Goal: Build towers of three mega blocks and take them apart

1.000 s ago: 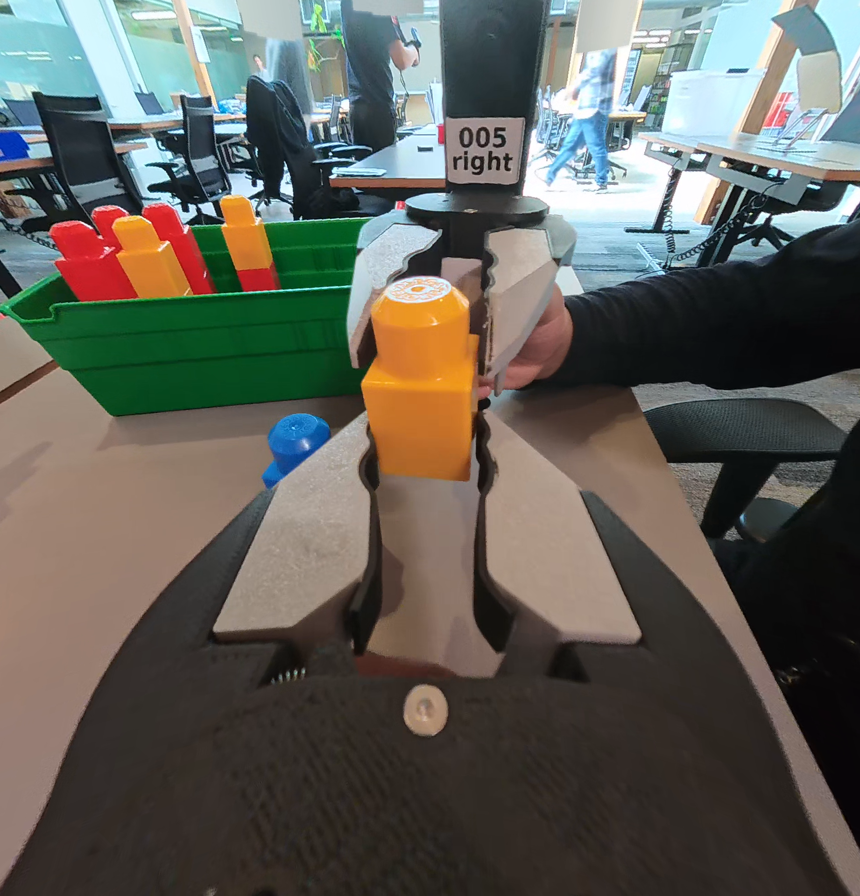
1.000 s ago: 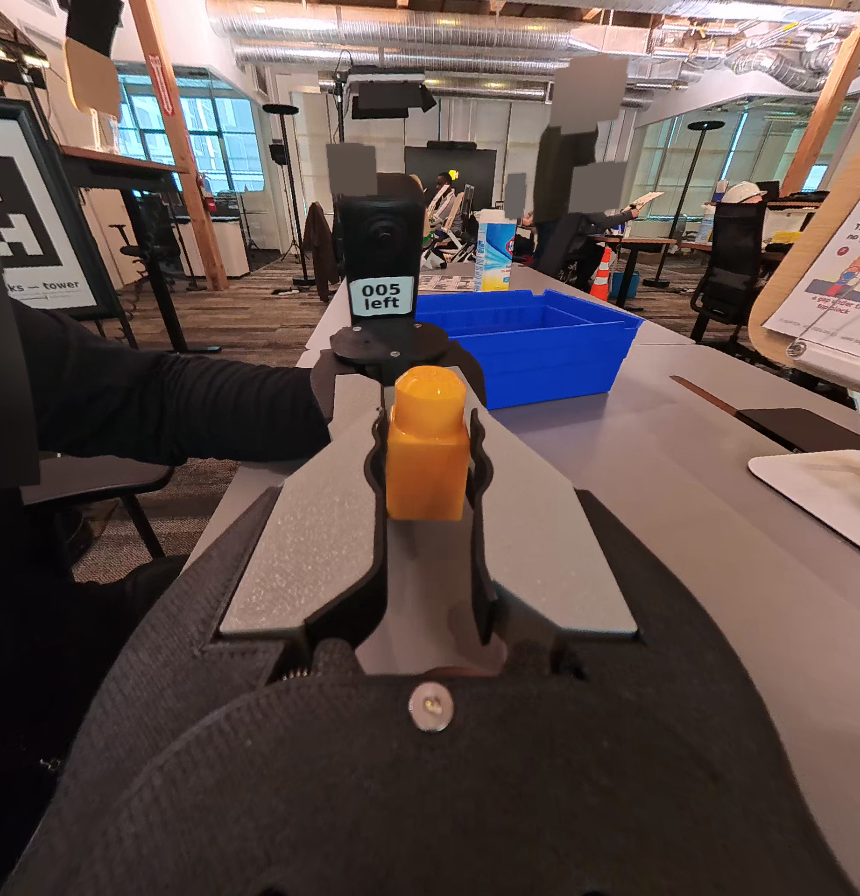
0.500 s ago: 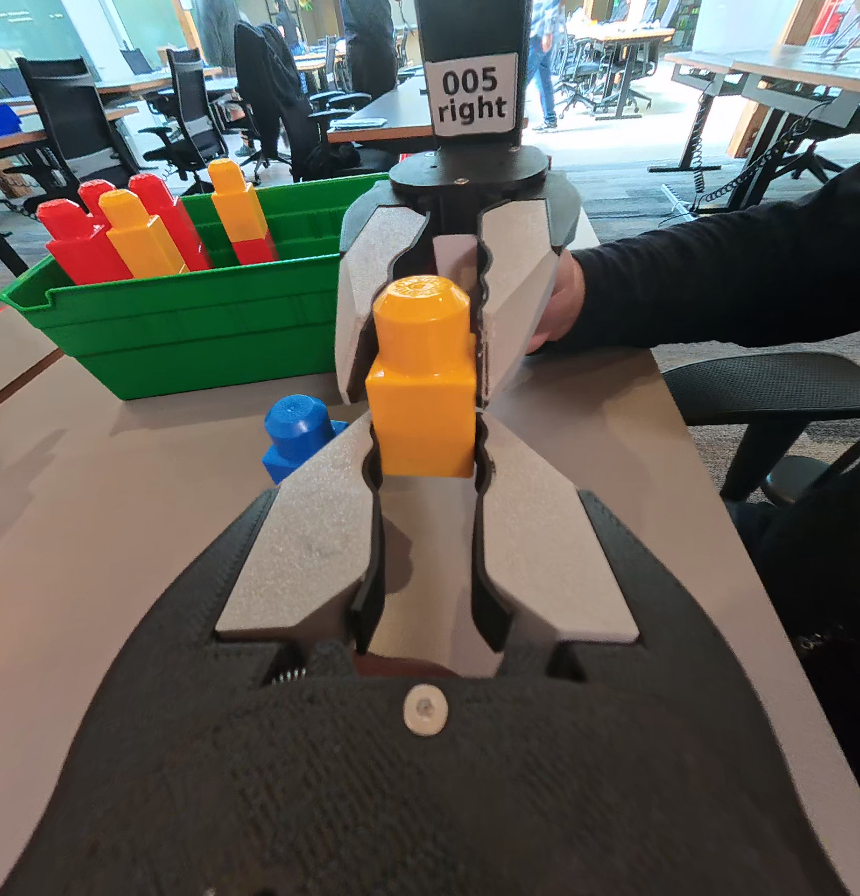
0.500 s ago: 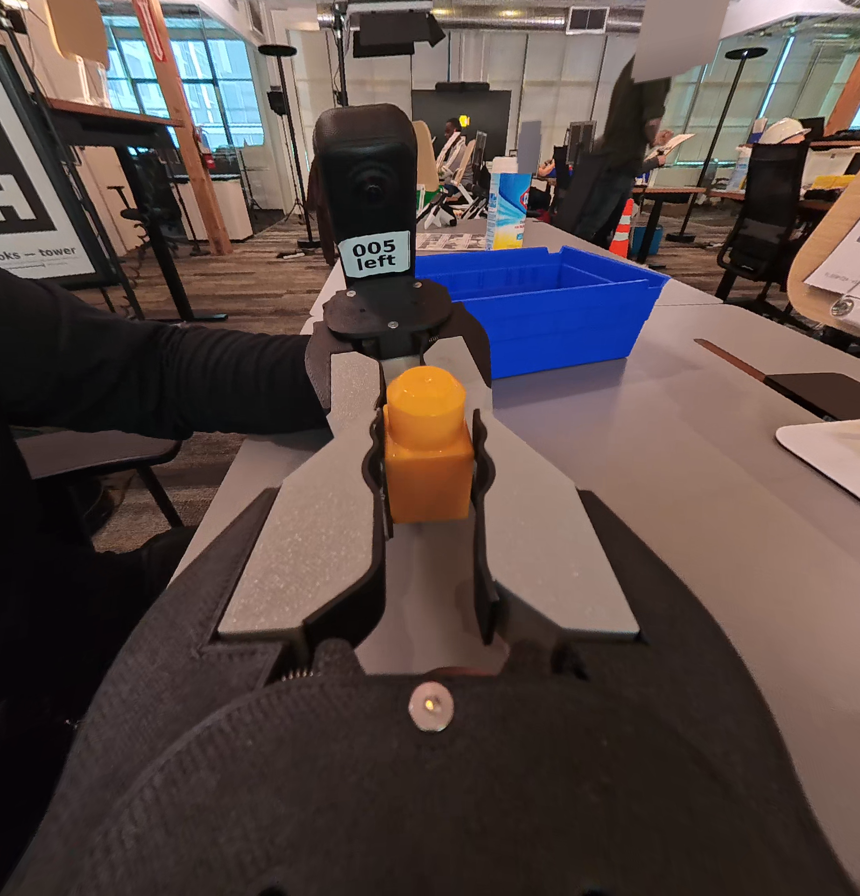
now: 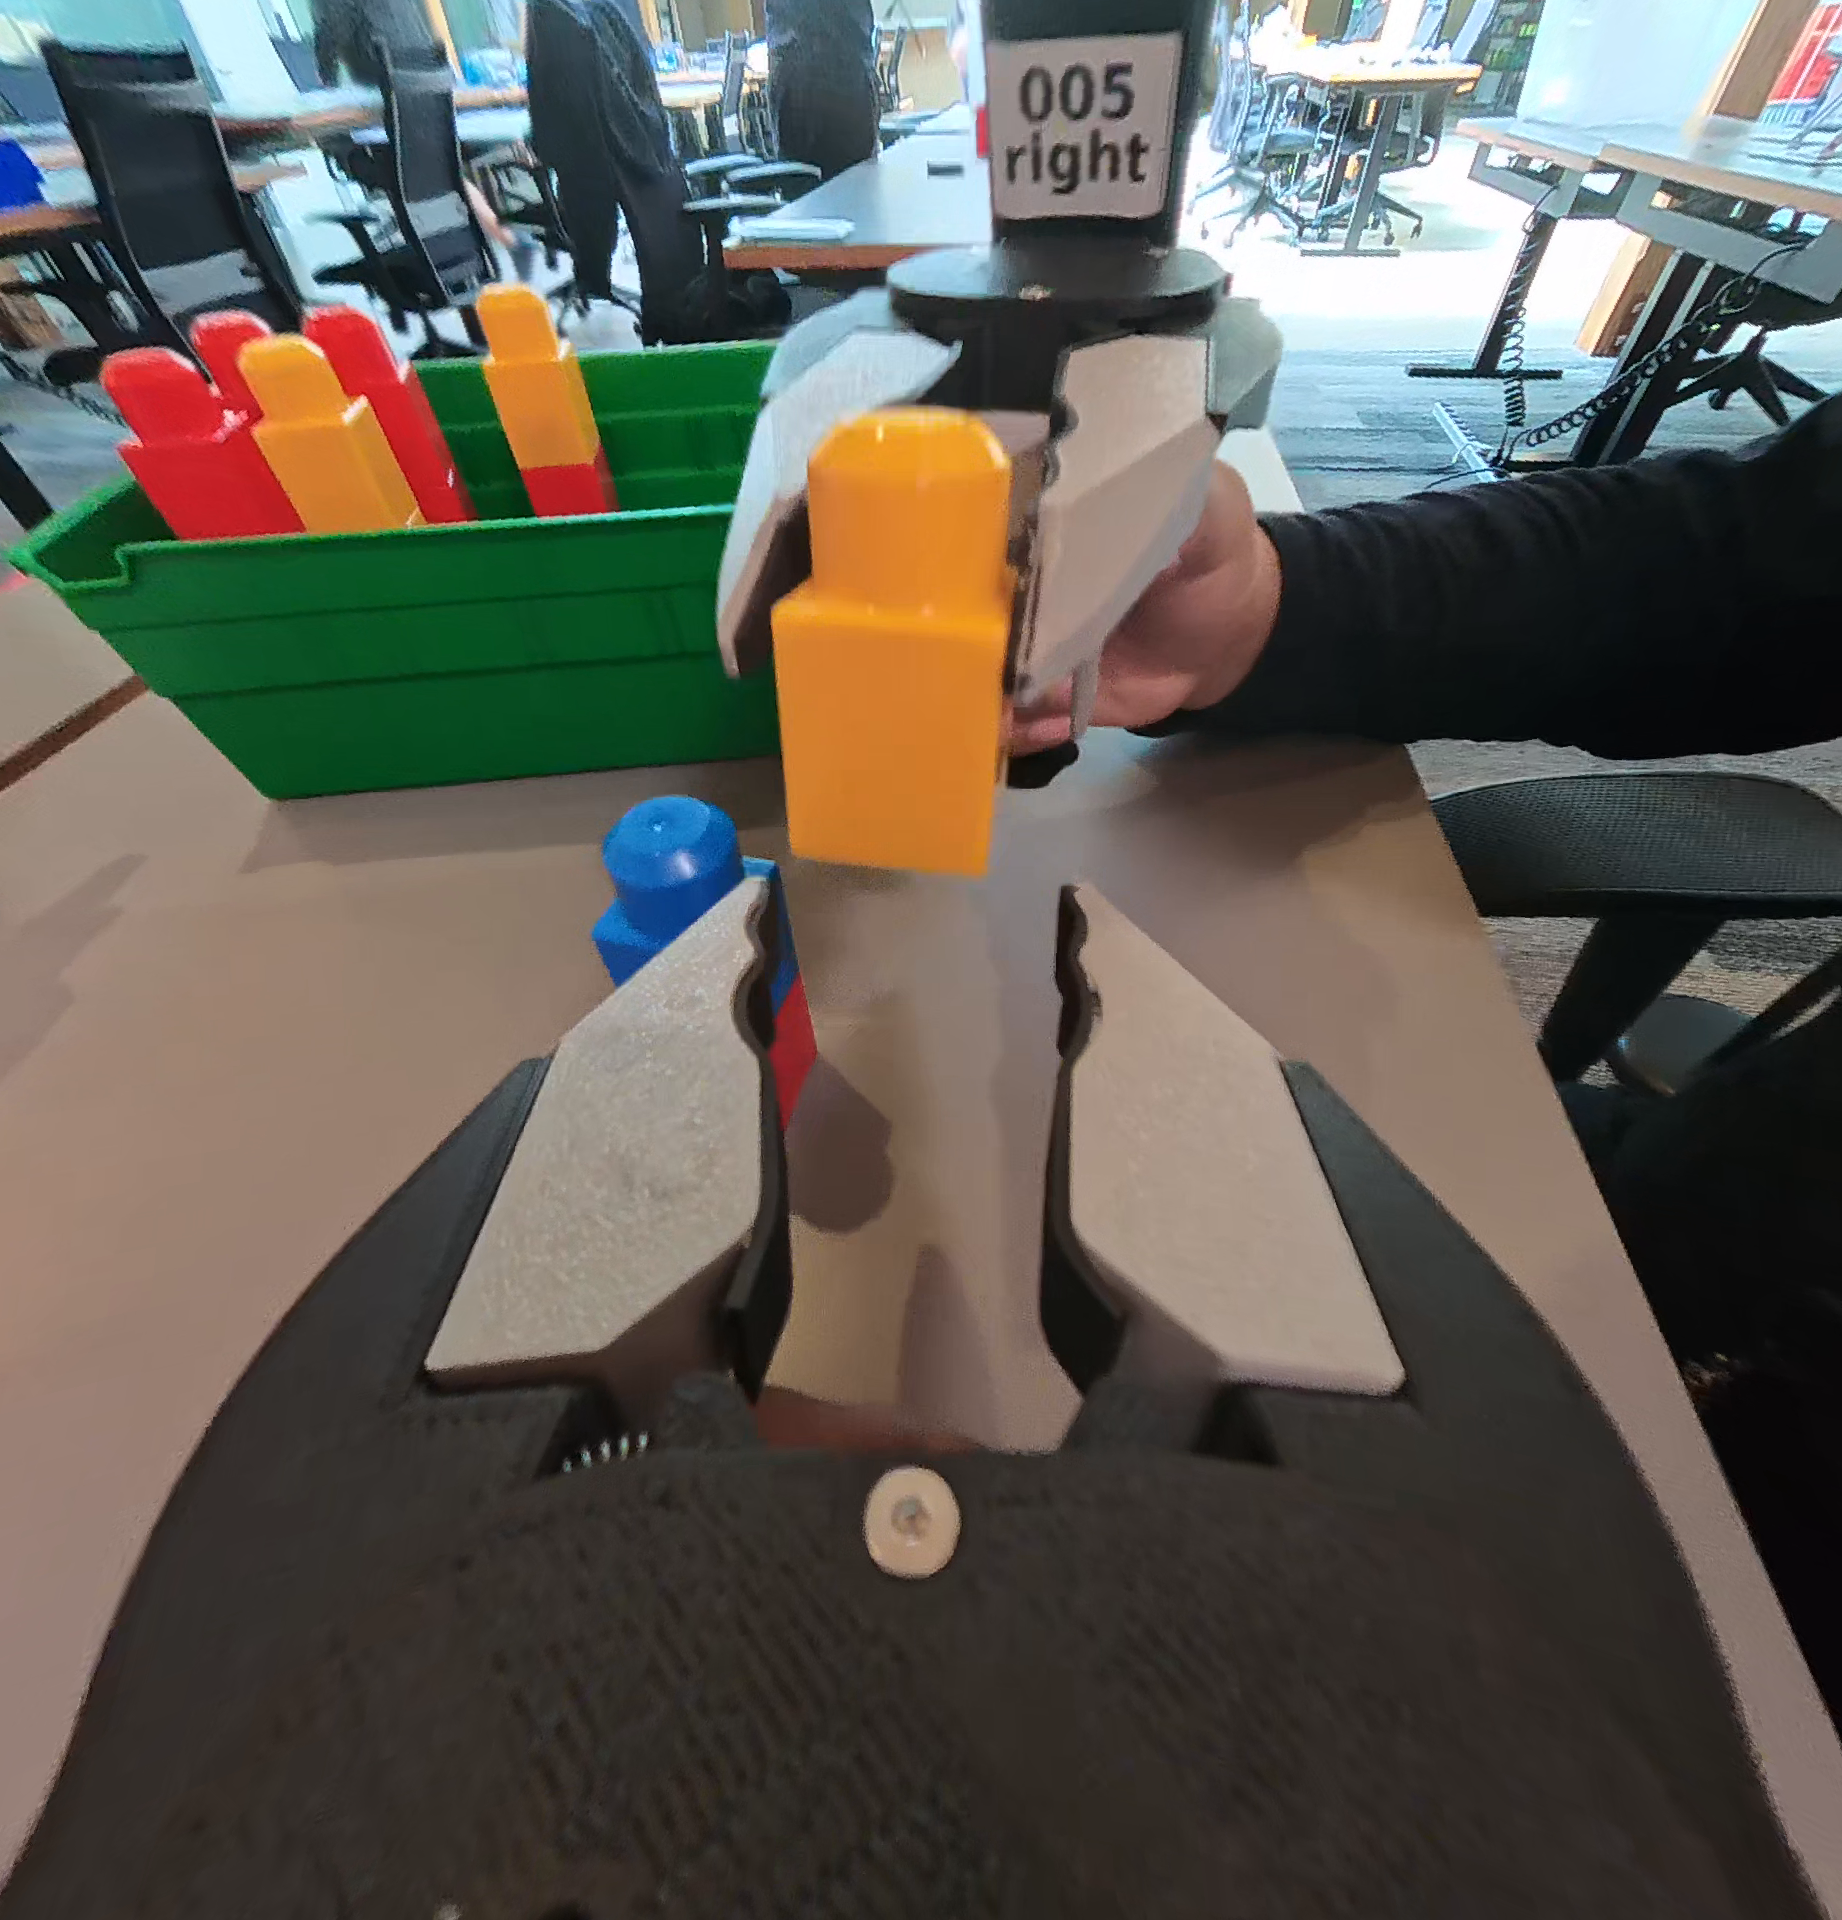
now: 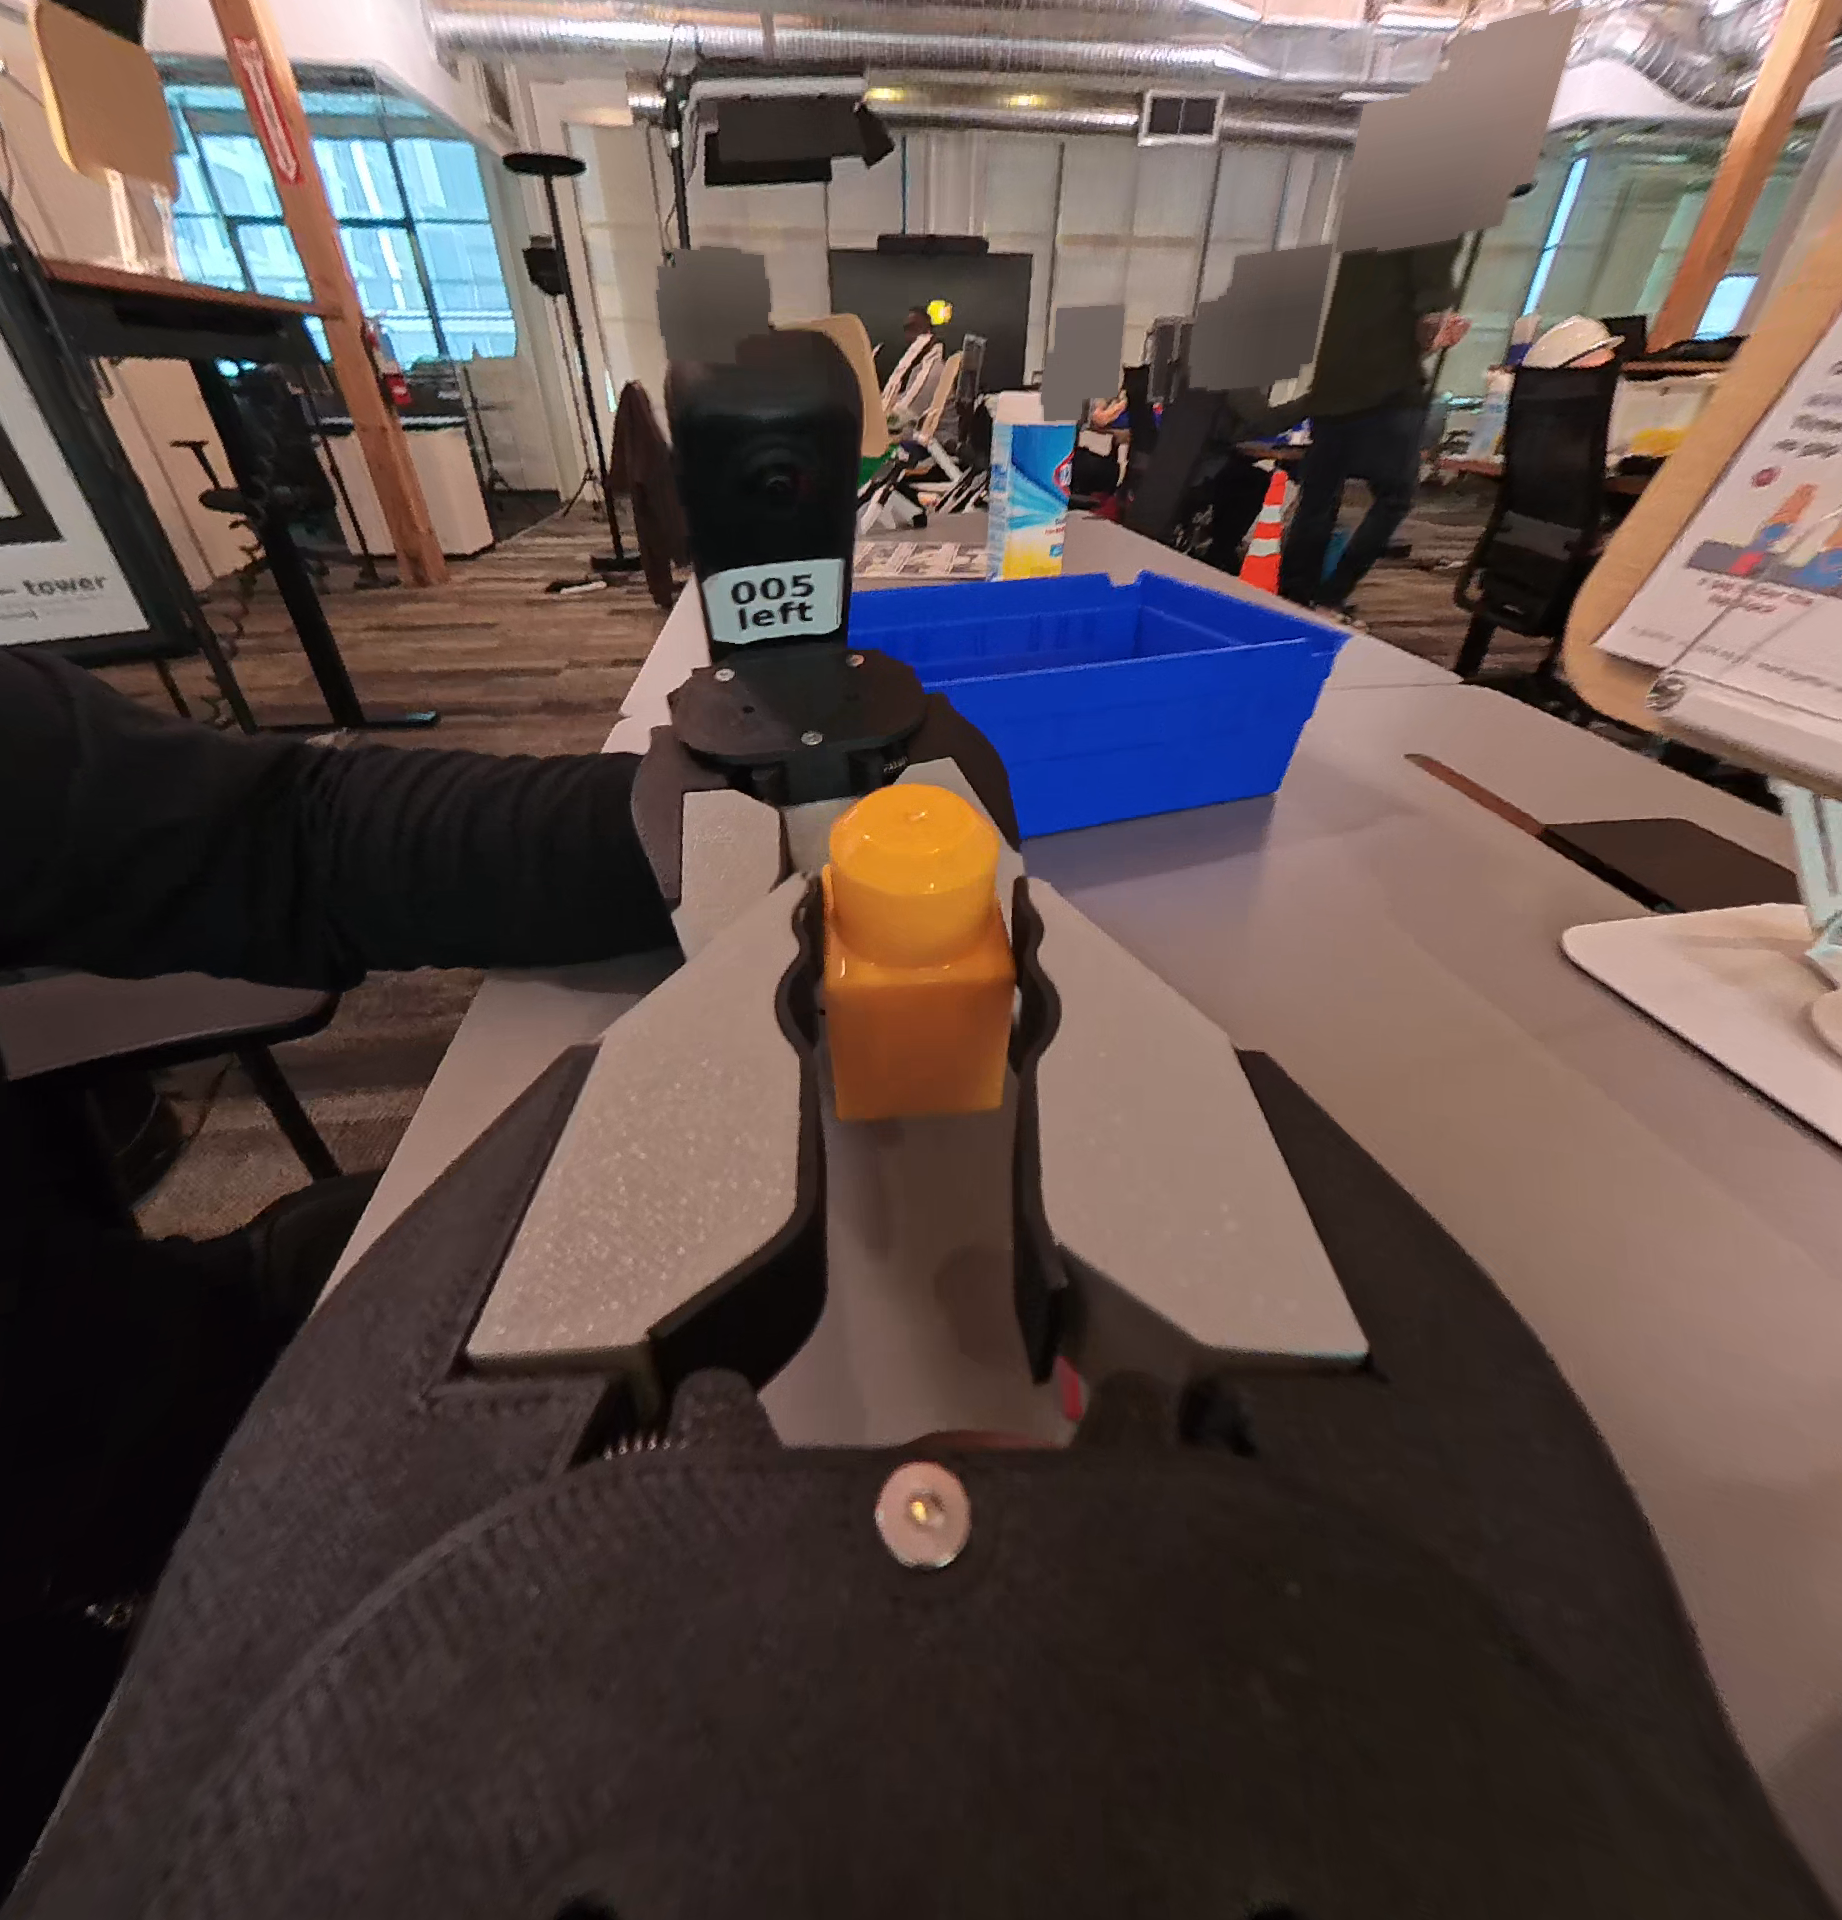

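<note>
My right gripper point(image 6: 915, 935) is shut on an orange mega block point(image 6: 912, 997), with both pads pressed on its sides, and holds it above the table. In the left wrist view the same orange block point(image 5: 891, 644) hangs in the air in the right gripper's fingers point(image 5: 1114, 520). My left gripper point(image 5: 912, 904) is open and empty just below and in front of that block, not touching it. A blue block stacked on a red one point(image 5: 668, 883) stands on the table beside my left fingertip point(image 5: 688, 997).
A green bin point(image 5: 429, 644) at the back left holds several red and orange block towers point(image 5: 314, 447). A blue bin point(image 6: 1104, 707) stands behind the grippers in the right wrist view. A stand with a printed sheet point(image 6: 1748, 582) is at the right. The table edge and a chair point(image 5: 1665, 842) lie to the right. Left tips to right tips: about 5 cm.
My left gripper has opened, let go of the orange block and drawn back from it. My right gripper keeps the block and holds it a little higher.
</note>
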A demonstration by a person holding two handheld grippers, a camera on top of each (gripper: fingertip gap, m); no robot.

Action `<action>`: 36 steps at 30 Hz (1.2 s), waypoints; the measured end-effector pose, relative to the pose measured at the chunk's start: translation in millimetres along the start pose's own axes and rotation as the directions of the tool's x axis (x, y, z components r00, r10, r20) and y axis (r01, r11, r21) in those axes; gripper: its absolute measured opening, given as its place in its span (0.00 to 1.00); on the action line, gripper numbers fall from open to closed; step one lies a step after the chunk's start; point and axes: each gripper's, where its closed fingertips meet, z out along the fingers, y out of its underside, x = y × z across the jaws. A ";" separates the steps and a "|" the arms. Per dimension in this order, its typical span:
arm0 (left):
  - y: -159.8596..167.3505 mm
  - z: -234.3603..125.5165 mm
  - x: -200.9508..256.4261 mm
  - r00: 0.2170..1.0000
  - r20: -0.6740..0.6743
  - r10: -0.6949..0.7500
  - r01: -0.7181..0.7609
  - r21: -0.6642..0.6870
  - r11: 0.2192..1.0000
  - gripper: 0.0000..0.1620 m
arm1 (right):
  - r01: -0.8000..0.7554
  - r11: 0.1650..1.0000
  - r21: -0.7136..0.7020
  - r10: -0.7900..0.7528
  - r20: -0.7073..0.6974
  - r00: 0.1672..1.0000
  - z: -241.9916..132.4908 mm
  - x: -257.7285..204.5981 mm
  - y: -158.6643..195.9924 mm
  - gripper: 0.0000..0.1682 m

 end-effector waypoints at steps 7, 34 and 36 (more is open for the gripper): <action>6.5 -16.9 -24.9 0.996 0.069 -0.062 0.064 -0.029 0.998 0.37 | 0.004 0.994 0.108 0.006 -0.097 0.995 -17.9 19.2 -21.0 0.20; 58.0 45.1 -55.2 0.997 0.050 -0.056 0.068 -0.293 0.954 0.24 | -0.040 0.998 0.051 0.046 -0.136 0.990 -7.9 49.5 6.2 0.20; 56.8 44.4 -55.4 0.997 0.050 -0.061 0.072 -0.284 0.956 0.23 | -0.030 0.999 0.040 0.035 -0.138 0.990 -6.7 50.6 8.1 0.20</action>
